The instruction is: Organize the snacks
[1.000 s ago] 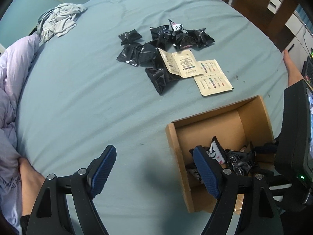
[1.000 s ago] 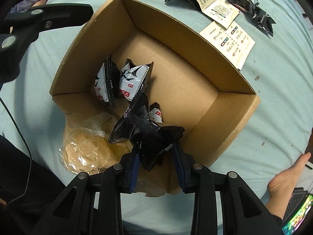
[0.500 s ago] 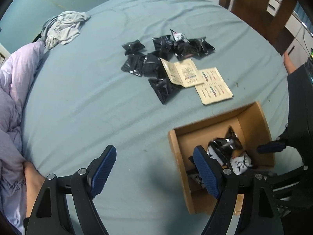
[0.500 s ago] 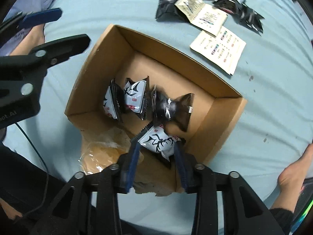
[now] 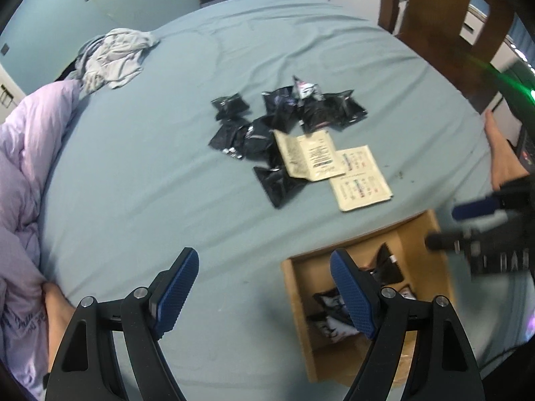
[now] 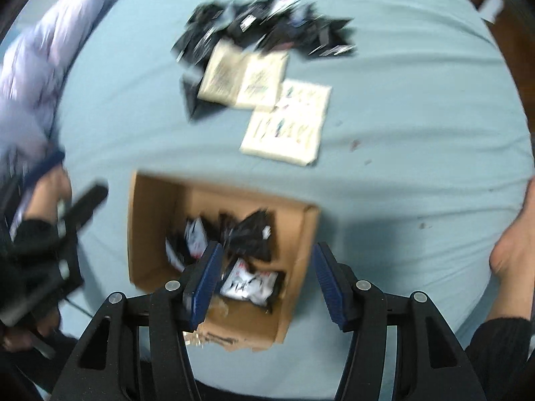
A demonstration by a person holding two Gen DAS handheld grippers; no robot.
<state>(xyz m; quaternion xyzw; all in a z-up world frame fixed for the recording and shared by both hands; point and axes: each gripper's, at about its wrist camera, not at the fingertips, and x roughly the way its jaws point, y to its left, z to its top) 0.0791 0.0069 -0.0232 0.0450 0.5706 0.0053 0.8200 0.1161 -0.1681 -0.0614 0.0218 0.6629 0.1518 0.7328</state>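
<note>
A cardboard box (image 6: 307, 230) (image 5: 296, 287) sits on the blue sheet and holds several black and white snack packets (image 6: 249, 280) (image 5: 334, 325). My right gripper (image 6: 265, 267) hangs above the box's near side. Its jaws are opening, with nothing between them. A pile of black snack packets (image 5: 284, 117) (image 6: 267, 26) lies further back, with two cream sachets (image 5: 359, 180) (image 6: 287, 123) beside it. My left gripper (image 5: 264, 287) stands wide open above the sheet, left of the box, holding nothing. The right gripper's fingers (image 5: 474, 209) show at the right edge of the left wrist view.
A lilac quilt (image 5: 20, 173) is bunched along the left side, and a grey cloth (image 5: 113, 56) lies at the back left. A dark wooden chair (image 5: 444, 26) stands at the back right. A bare foot (image 6: 515, 234) rests on the sheet right of the box.
My right gripper let a black packet drop into the box, spread its jaws, rose and rolled. The left gripper lifted a little and stayed open.
</note>
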